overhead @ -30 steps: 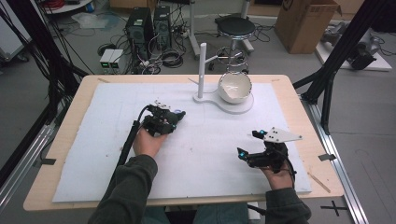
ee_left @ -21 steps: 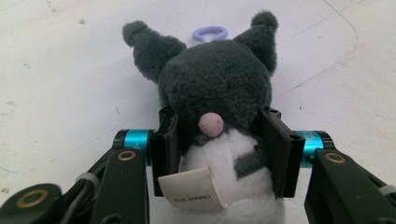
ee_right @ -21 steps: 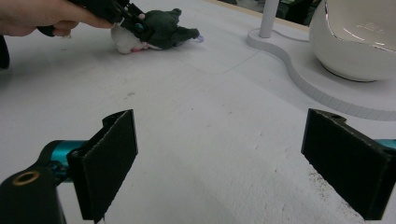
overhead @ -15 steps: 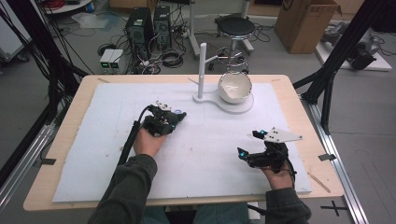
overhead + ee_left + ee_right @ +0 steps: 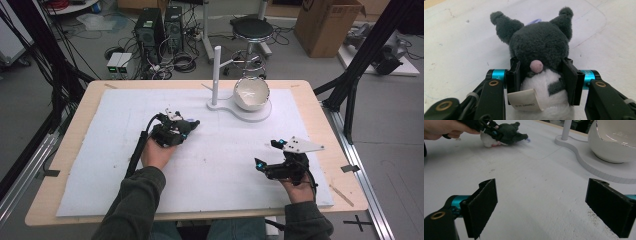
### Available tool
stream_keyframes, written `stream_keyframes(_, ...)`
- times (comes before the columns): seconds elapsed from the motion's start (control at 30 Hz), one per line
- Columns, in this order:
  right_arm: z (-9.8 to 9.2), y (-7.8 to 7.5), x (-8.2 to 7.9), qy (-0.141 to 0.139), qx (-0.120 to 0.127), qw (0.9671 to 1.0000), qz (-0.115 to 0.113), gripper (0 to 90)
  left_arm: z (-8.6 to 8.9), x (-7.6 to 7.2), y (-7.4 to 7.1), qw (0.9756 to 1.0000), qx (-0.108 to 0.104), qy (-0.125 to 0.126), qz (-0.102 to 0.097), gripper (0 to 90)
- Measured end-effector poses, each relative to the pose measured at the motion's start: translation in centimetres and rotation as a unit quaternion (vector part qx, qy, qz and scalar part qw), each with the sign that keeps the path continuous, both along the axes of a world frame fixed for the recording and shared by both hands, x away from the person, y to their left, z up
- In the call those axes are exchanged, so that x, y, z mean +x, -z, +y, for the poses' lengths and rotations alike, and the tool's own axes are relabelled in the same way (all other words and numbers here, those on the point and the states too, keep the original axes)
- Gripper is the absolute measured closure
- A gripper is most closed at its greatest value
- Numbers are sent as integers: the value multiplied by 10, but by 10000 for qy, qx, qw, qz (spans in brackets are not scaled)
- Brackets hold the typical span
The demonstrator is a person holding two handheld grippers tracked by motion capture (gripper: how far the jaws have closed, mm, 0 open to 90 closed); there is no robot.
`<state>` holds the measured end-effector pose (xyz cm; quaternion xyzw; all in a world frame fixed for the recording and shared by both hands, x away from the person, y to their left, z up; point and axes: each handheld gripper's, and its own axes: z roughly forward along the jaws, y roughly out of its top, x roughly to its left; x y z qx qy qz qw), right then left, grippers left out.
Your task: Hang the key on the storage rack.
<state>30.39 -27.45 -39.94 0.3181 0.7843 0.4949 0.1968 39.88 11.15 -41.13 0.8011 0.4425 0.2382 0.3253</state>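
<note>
In the high view, the person's two sleeves come in at the bottom edge. Low and right of centre, the right gripper (image 5: 267,155) rests just above the white mat (image 5: 100,165), its jaws spread wide with nothing between them; the right gripper view shows bare mat between the two black pads (image 5: 482,207).

Farther up and left of centre in the high view, the left gripper (image 5: 187,126) lies low on the mat, held by the left hand (image 5: 157,152). Its jaws have just closed in and are now clamped on a small plush toy (image 5: 540,57): dark grey head with two pointed ears, a pink nose, a white body and a paper tag (image 5: 526,100). In the left gripper view the pads press on either side of the toy at the join of head and body. The toy lies on the mat with its long axis running along the gripper's line: white body at the bottom of that frame, head and ears pointing to the top of it. In the high view that direction is to the right and slightly up.

Beyond it, in the upper middle of the high view, a white bowl (image 5: 251,93) sits on a flat white base (image 5: 260,116) beside an upright white post (image 5: 216,75).
</note>
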Motion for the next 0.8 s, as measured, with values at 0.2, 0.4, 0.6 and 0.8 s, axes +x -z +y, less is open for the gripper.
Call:
stream_keyframes(0.2,0,0,0,-2,-23,10000,11,99,3,-4,-4,9998,-149,88,-122,551)
stream_keyframes(0.4,0,0,0,22,-24,10000,-1,100,8,-12,-8,9986,-262,240,-388,549)
stream_keyframes(0.6,1,0,0,1,-32,10000,-5,99,14,-22,-11,9959,-403,353,-731,547)
stream_keyframes(0.8,1,0,0,18,-16,10000,19,99,16,-27,-15,9933,-539,542,-862,547)
